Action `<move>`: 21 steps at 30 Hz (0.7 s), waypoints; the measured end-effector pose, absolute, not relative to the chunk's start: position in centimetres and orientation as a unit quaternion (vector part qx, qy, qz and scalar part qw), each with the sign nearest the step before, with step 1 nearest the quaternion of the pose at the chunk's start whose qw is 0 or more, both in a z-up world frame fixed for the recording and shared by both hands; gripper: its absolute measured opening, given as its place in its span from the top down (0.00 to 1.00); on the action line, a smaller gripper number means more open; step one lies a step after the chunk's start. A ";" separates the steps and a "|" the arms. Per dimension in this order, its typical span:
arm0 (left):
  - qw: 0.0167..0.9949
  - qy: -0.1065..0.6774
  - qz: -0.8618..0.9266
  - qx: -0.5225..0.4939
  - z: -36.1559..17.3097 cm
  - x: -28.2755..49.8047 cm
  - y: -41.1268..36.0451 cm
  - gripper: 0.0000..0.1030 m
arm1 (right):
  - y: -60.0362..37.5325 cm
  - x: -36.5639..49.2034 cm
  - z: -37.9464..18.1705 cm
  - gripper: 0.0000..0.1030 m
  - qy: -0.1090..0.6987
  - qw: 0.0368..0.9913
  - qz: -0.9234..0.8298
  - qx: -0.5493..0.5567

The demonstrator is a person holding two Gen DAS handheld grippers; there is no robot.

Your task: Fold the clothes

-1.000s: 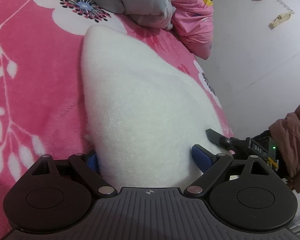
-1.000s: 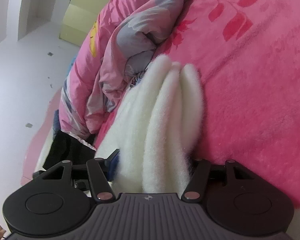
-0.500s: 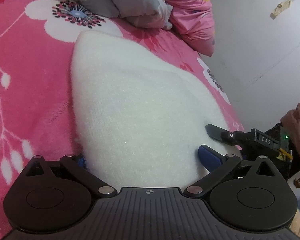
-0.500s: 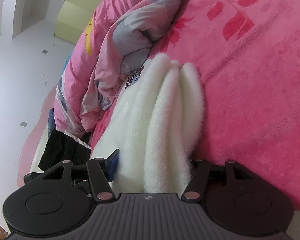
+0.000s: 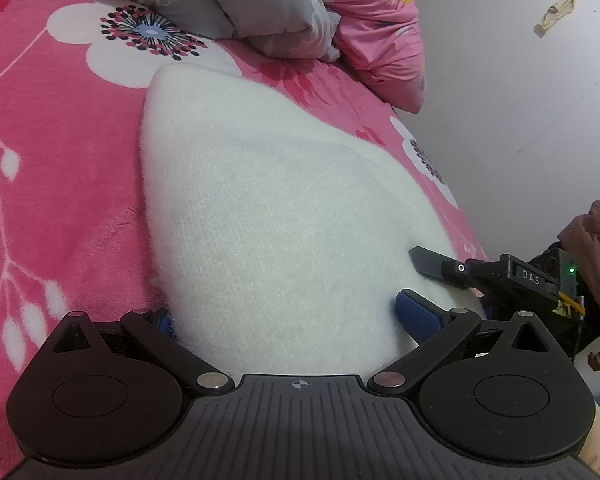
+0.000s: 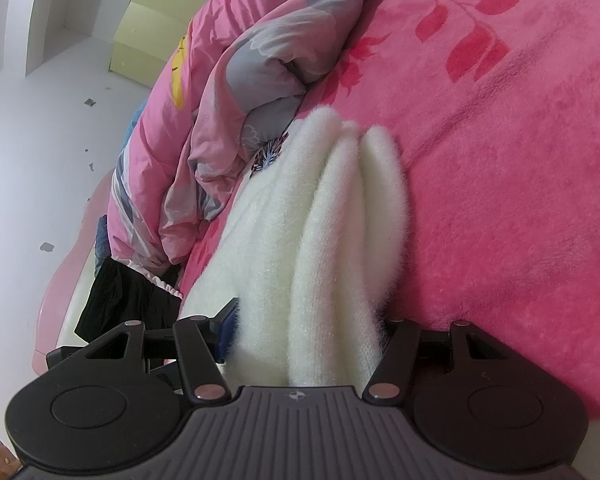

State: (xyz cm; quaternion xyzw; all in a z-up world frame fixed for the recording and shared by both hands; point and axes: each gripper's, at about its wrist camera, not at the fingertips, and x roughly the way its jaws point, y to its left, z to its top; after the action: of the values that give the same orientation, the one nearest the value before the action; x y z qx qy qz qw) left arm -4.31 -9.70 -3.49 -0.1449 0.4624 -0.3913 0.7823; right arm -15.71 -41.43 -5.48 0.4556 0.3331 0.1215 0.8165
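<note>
A fluffy white sweater [image 5: 268,220] lies folded in layers on a pink flowered bed cover [image 5: 52,160]. My left gripper [image 5: 288,316] straddles its near edge, fingers wide apart around the thick fabric, blue pads pressing into it. My right gripper [image 6: 304,320] holds the stacked white sweater [image 6: 332,232] layers between its fingers the same way. The right gripper's finger [image 5: 432,264] also shows in the left wrist view, at the sweater's right edge.
A crumpled pink and grey quilt [image 5: 300,12] lies at the far side of the bed; it also shows in the right wrist view [image 6: 236,92]. The bed edge and white floor [image 5: 520,100] are to the right. A dark garment [image 6: 116,300] hangs off the bed edge.
Both grippers have kept their hold on the sweater. The left wrist view has shifted so the sweater sits further from the quilt; the right view has barely changed.
</note>
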 end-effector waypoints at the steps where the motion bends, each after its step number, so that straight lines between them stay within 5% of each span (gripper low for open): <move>1: 0.782 0.462 -0.391 -0.145 -3.5 -4.3 -9.7 0.01 | -41.4 -15.7 -5.5 0.41 0.333 0.817 0.121 0.456; 21: 0.782 0.456 -0.398 -0.145 -3.2 -4.5 -9.4 0.03 | -41.0 -15.7 -4.8 0.42 0.336 0.825 0.114 0.440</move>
State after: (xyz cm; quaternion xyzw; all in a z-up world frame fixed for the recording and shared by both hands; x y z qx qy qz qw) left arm -4.47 -9.44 -3.24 -0.1447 0.4561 -0.3985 0.7825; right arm -15.69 -40.99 -4.77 0.4401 0.3356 0.1142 0.8250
